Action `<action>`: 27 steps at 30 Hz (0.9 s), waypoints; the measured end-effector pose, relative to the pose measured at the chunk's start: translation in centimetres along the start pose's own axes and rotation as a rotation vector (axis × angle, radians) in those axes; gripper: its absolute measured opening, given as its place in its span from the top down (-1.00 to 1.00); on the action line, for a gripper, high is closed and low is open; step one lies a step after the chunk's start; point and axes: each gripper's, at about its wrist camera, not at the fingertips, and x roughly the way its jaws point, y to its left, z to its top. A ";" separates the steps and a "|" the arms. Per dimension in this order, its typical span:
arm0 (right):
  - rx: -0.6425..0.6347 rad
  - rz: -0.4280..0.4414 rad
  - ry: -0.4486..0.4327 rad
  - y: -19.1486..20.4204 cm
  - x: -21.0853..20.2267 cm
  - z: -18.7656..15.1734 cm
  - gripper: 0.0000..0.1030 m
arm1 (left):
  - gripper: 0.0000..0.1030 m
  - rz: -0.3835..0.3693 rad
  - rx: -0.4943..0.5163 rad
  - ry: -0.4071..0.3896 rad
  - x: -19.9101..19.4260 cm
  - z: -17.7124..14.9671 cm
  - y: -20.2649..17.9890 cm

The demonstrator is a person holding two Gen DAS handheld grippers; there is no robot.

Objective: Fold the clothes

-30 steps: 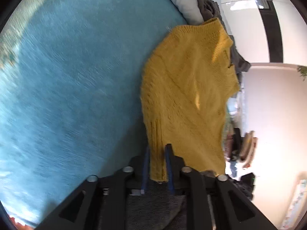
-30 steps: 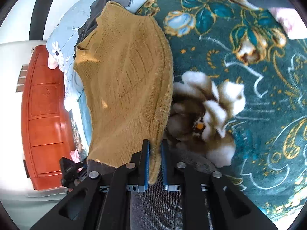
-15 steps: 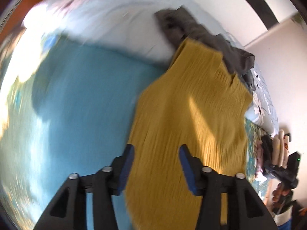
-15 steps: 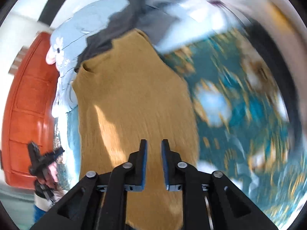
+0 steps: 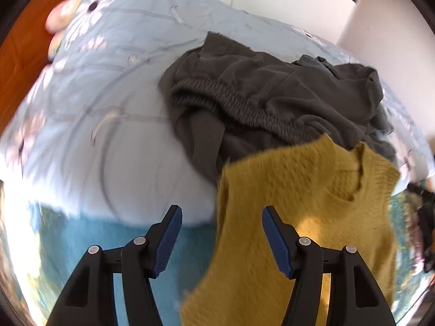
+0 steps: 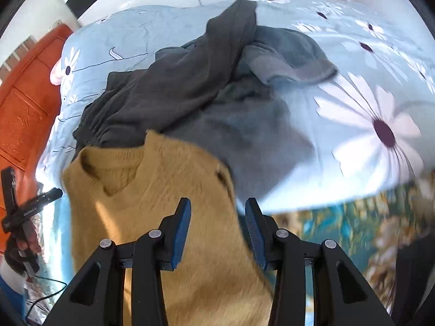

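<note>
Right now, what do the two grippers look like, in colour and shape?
Both look alike. The left gripper has a black frame of angular struts with triangular cut-outs and round silver screw heads. Its two fingers carry blue ribbed pads. The right gripper has the same black frame, silver screws and blue-padded fingers. No cables or markings show on either one.

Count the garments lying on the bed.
3, maybe more hidden: yellow sweater nearest the grippers, dark grey elastic-waist garment bunched behind its collar, lighter grey garment tangled beside that on the floral duvet.
</note>
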 end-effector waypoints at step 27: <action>-0.300 -0.063 0.109 3.7 3.0 1.6 0.80 | 0.77 -0.052 0.236 -0.014 1.5 0.8 -3.6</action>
